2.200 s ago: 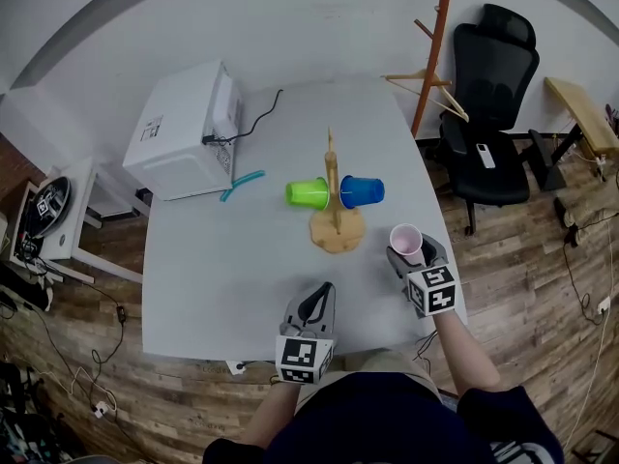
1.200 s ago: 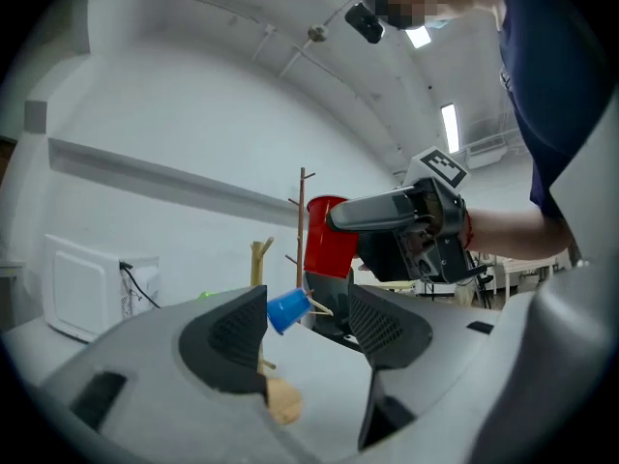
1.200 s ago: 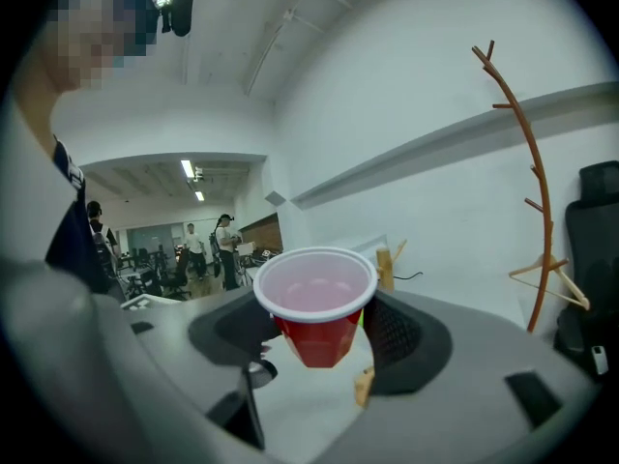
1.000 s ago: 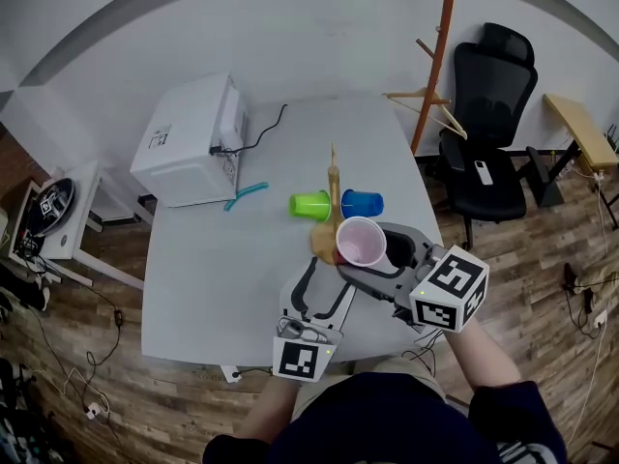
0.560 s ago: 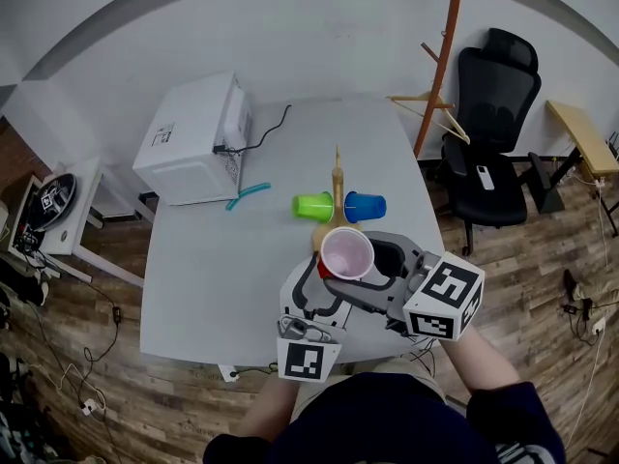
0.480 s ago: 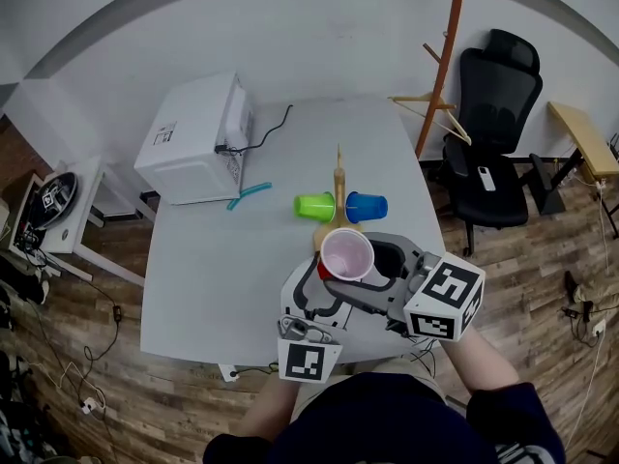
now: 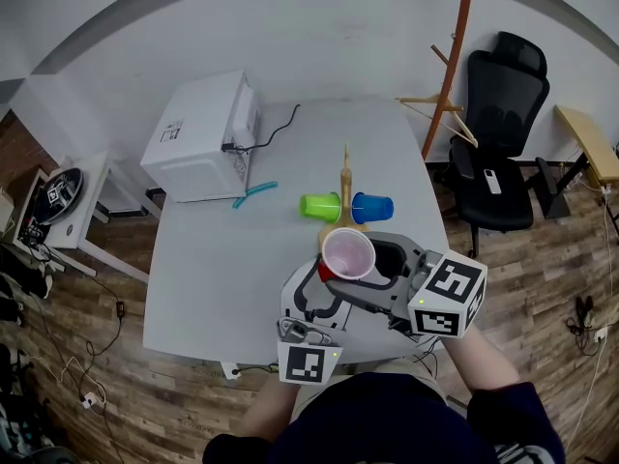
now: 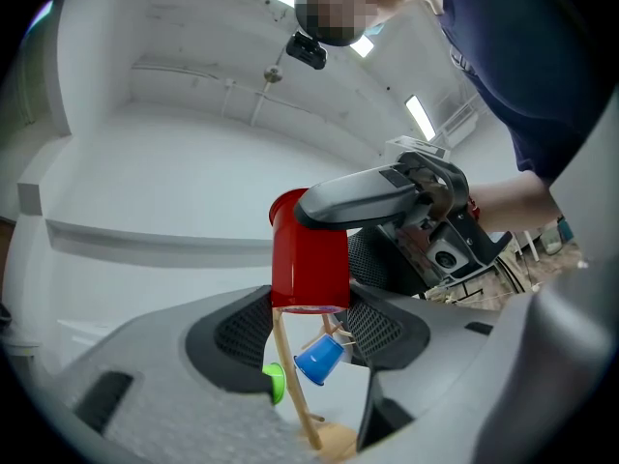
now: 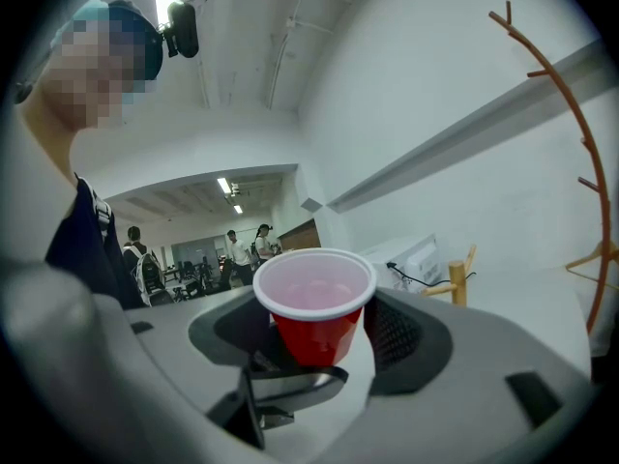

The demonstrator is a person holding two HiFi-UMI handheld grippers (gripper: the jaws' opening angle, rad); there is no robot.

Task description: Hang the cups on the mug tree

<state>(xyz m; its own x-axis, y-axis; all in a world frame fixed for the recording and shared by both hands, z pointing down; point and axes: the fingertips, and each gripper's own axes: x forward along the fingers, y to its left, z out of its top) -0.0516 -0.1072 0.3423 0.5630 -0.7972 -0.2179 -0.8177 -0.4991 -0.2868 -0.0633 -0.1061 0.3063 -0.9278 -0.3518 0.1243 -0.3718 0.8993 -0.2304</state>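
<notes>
Inside right tool (image 9: 321, 344) grip: red cup (image 9: 314, 307), clamped.

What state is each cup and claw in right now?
Red plastic cup: upright, off the table, gripped by right claw.
Right claw: shut on that cup.
Left claw: jaws just closing around the cup's base, contact unclear.
Green plastic cup: hung sideways on wooden mug tree.
Blue plastic cup: hung sideways, opposite side.
</notes>
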